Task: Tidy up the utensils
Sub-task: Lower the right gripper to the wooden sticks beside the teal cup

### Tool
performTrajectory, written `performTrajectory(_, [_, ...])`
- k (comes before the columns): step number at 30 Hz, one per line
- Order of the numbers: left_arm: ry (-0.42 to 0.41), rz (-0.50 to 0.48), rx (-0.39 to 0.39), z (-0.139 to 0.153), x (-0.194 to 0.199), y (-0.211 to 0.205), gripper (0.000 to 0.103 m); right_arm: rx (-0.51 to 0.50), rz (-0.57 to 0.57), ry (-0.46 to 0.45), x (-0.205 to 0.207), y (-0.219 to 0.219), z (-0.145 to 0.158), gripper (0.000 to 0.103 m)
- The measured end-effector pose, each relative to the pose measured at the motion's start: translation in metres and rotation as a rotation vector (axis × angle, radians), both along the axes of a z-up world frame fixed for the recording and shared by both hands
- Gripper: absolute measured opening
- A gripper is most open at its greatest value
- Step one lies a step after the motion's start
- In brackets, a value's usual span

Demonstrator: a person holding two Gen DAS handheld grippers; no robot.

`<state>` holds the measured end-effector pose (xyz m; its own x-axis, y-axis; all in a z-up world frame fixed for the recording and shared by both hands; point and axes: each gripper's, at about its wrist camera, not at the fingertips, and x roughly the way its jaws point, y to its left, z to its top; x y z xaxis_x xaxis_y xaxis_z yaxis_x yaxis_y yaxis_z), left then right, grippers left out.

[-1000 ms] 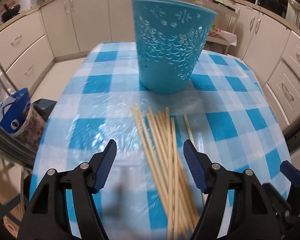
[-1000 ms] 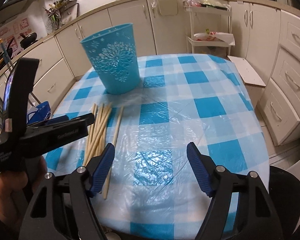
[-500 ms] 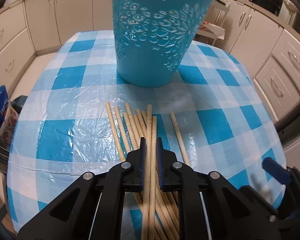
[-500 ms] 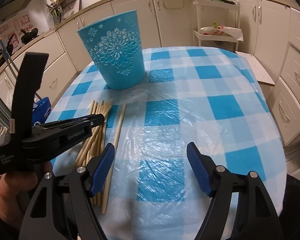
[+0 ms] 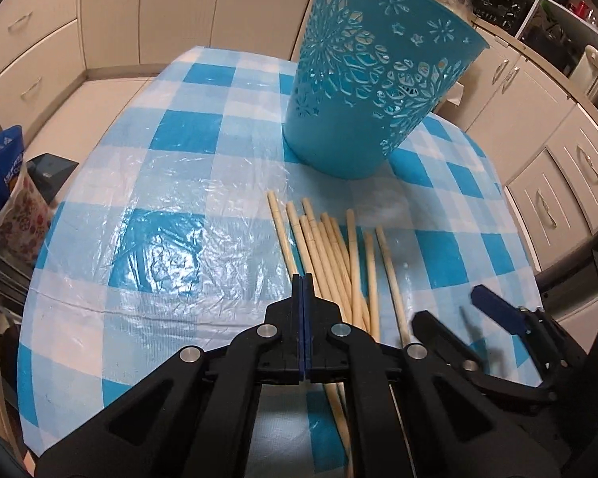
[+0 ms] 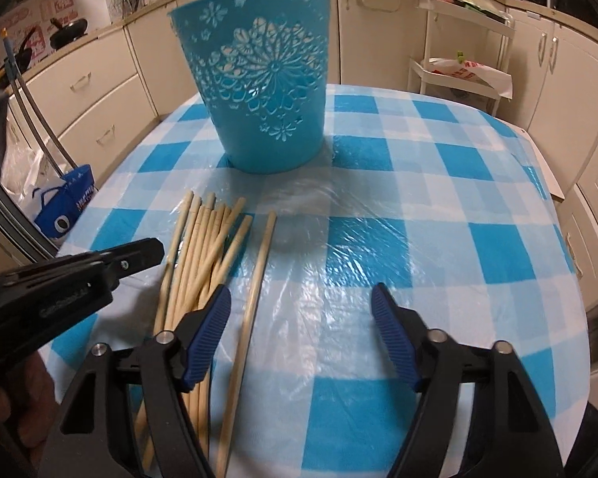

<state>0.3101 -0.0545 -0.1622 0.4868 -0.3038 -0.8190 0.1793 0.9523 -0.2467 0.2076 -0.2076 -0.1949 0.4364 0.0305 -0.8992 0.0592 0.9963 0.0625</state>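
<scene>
Since a second ago, the left claw (image 5: 303, 279) has snapped together from wide open: its blue pads now meet flat with nothing visible between them, where half a second back a chopstick showed in the narrow gap. Both cameras have also drawn nearer the worktop. That left claw sits over the left edge of the chopstick bundle (image 5: 335, 247), its tips over the leftmost sticks; whether it touches them cannot be told. Seen from the right wrist, the left claw (image 6: 155, 245) comes in from the left, beside the sticks.

Right claw (image 6: 301, 298) stands wide apart, though its jaws have just been closing a little. One chopstick (image 6: 257, 279), lying slightly apart from the bundle (image 6: 203, 247), runs up between its fingers, near the left pad (image 6: 209, 330), but neither pad presses on it.

All the chopsticks lie flat on the blue-and-white checked worktop (image 6: 418, 207), under a clear plastic cover, fanned out with their far ends pointing toward the turquoise cut-out basket (image 6: 265, 75). It stands upright just beyond them, clear of their tips. Cream kitchen cabinets (image 5: 111, 12) ring the room behind.
</scene>
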Motion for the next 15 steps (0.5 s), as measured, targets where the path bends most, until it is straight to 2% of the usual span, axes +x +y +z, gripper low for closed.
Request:
performTrajectory(4, [-0.013, 0.041, 0.041, -0.002, 0.011, 0.001, 0.014, -0.017, 0.03, 0.022, 0.01, 0.006, -0.011, 0.051])
performTrajectory(7, [-0.01, 0.062, 0.06, -0.007, 0.022, 0.005, 0.024, -0.049, 0.058, 0.018, 0.016, 0.012, -0.016, 0.048])
performTrajectory(8, [-0.011, 0.063, 0.065, -0.007, 0.025, 0.006, 0.027, -0.044, 0.069, 0.015, 0.017, 0.013, -0.016, 0.04])
performTrajectory(11, [-0.022, 0.057, 0.088, -0.008, 0.032, 0.003, 0.032, -0.04, 0.114, 0.013, 0.02, 0.014, -0.015, 0.018])
performTrajectory(13, [-0.027, 0.045, 0.1, -0.008, 0.036, 0.0, 0.033, -0.054, 0.137, 0.023, 0.021, 0.013, -0.015, 0.011])
performTrajectory(15, [-0.035, 0.041, 0.112, -0.009, 0.037, -0.003, 0.033, -0.048, 0.148, 0.033, 0.022, 0.008, -0.014, 0.011])
